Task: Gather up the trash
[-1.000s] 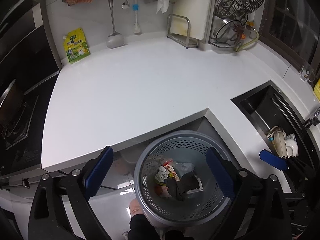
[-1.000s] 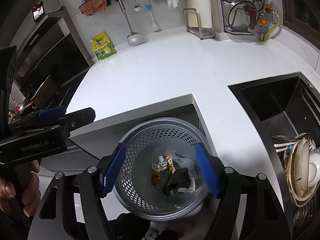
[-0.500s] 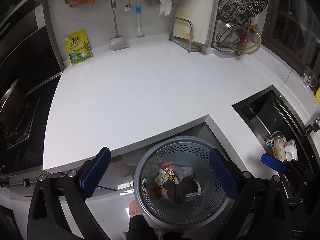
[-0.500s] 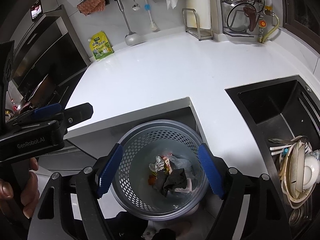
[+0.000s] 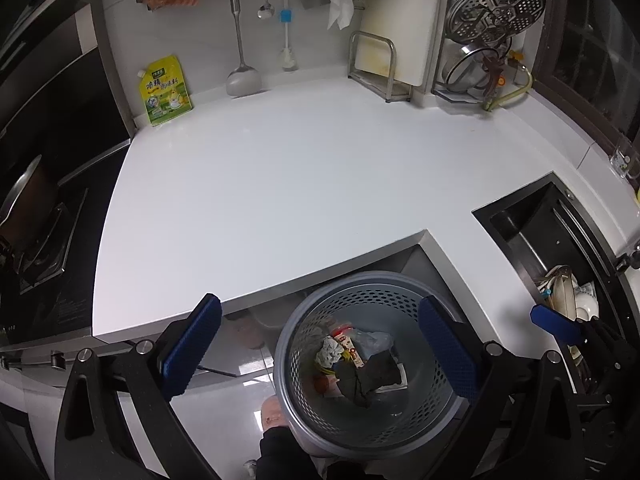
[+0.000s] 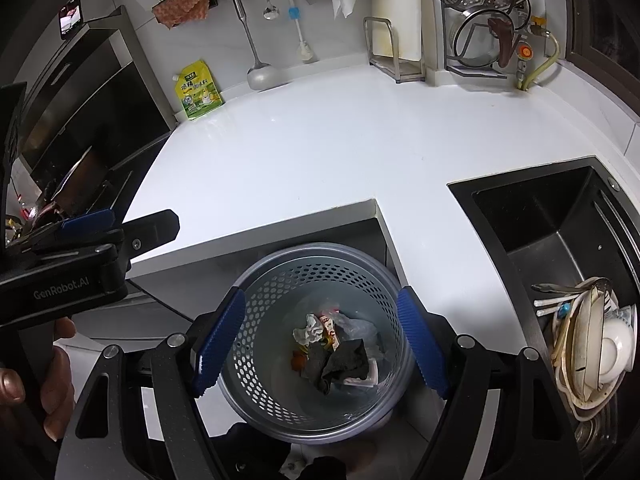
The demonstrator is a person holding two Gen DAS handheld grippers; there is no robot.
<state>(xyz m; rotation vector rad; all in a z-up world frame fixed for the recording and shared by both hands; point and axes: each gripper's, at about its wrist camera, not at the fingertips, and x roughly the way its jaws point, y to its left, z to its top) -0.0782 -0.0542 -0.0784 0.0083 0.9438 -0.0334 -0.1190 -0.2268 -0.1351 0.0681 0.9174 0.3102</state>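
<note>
A grey perforated trash basket (image 5: pixel 304 336) stands on the floor below the counter's inner corner; it also shows in the right wrist view (image 6: pixel 256 320). Inside lie crumpled trash (image 5: pixel 356 364): white paper, a wrapper, a dark rag (image 6: pixel 340 360). My left gripper (image 5: pixel 320 352) is open and empty, high above the basket. My right gripper (image 6: pixel 320 340) is open and empty, also above the basket. The left gripper's body shows at the left of the right wrist view (image 6: pixel 80 256).
The white L-shaped countertop (image 5: pixel 280 184) lies ahead. A yellow pouch (image 5: pixel 165 96) leans on the back wall beside hanging utensils (image 5: pixel 240 72). A black sink (image 6: pixel 560 248) with dishes (image 6: pixel 592 344) is at the right. A stove (image 5: pixel 32 232) is at the left.
Both grippers have risen and drawn back slightly, so the basket looks smaller and lower in both views. Both stay open. The trash has not moved.
</note>
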